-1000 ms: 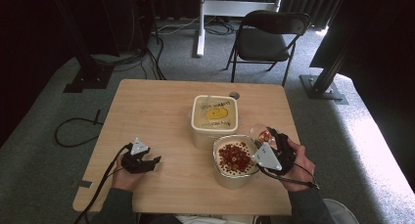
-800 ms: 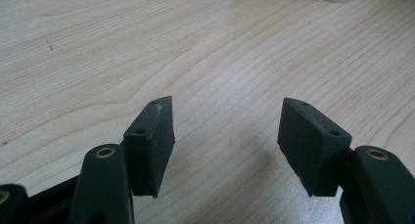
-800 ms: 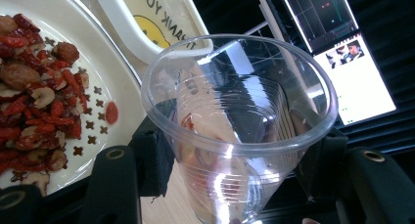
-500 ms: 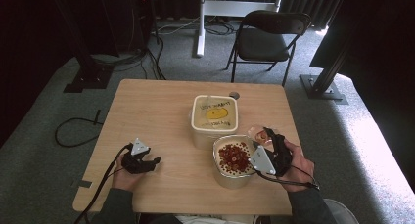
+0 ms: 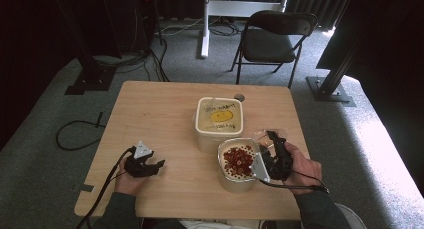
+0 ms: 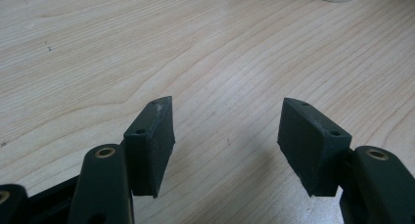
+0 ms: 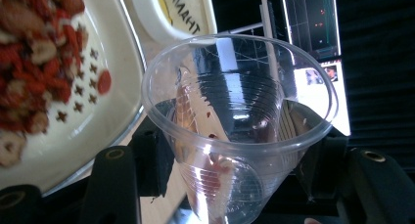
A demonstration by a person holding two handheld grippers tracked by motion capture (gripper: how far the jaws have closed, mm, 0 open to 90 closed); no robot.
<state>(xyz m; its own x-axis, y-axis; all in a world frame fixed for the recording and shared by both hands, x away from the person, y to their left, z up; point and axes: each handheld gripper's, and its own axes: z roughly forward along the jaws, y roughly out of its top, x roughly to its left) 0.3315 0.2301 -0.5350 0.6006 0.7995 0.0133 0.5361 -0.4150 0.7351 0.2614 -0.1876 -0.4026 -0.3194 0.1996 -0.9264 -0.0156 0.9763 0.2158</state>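
The right gripper [image 7: 235, 185] has its two black jaws pressed on the walls of a clear, ribbed plastic cup [image 7: 240, 131], which is almost empty, with only a few red flecks on its inner wall, and sits tilted just beside the round cream bowl of red dried berries and pale pieces [image 5: 239, 163] near the desk's front right corner. The cup's thin wall could buckle or slip under a harder squeeze, and a sideways swing would likely knock the bowl's rim and spill berries. A square cream lidded container with a yellow smiley face [image 5: 220, 118] touches the bowl on the far side, so room there is tight. The left gripper [image 5: 152, 167] rests wide apart and empty on the pale wooden desk [image 5: 155, 119] near the front left edge, with bare wood around it for moving.
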